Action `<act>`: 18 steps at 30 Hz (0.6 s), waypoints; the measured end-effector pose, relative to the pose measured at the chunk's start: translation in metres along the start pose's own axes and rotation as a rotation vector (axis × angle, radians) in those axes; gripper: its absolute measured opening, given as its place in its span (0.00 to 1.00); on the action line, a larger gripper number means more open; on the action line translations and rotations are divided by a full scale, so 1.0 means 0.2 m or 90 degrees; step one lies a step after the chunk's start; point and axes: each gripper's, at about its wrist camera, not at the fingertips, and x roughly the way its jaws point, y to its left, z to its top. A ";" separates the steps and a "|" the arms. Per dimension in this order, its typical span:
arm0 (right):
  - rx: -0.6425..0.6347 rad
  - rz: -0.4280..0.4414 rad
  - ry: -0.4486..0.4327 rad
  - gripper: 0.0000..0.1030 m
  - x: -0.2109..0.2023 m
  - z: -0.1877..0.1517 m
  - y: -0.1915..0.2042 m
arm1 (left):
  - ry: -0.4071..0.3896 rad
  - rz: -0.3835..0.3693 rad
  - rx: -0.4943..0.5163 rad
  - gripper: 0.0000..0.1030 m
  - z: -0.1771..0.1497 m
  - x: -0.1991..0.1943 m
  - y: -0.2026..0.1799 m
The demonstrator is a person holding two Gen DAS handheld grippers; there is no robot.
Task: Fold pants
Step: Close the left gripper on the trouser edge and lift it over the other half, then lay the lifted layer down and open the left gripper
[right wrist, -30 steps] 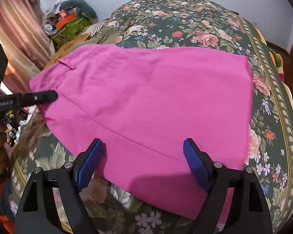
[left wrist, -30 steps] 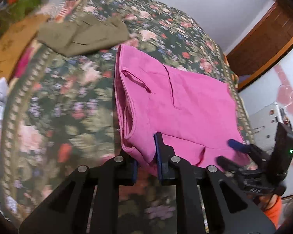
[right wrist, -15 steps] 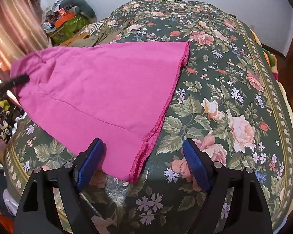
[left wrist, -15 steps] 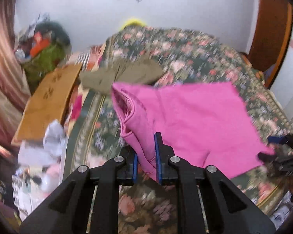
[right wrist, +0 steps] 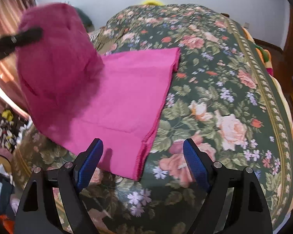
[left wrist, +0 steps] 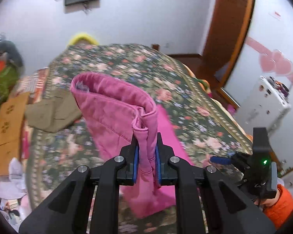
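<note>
the bed (right wrist: 234, 81) with its flower blanket holds the pink pants (right wrist: 127, 97). one end lies flat there, and the other end is lifted so it can fold over. the left gripper (left wrist: 146, 161) is clenched on that raised end. the right gripper (right wrist: 142, 159) waits wide apart, grasping nothing.

Left hand-held gripper (left wrist: 147, 156) clamped; right hand-held gripper (right wrist: 142, 161) spread wide.

No legible txt, labels, brands or nos. in either view; small wall sign (left wrist: 275, 14) too blurred.
</note>
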 end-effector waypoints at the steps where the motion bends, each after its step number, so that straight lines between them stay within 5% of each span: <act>1: 0.006 -0.003 -0.009 0.78 -0.02 0.00 -0.02 | 0.010 -0.009 0.003 0.14 0.00 0.03 -0.03; 8: 0.033 -0.032 -0.039 0.79 -0.15 0.00 -0.13 | 0.103 -0.082 -0.001 0.13 -0.06 0.27 -0.16; 16: 0.045 -0.038 -0.034 0.79 -0.16 -0.04 -0.18 | 0.174 -0.087 0.032 0.14 -0.19 0.44 -0.28; 18: 0.045 -0.041 -0.034 0.79 -0.16 -0.04 -0.18 | 0.183 -0.082 0.045 0.23 -0.19 0.44 -0.29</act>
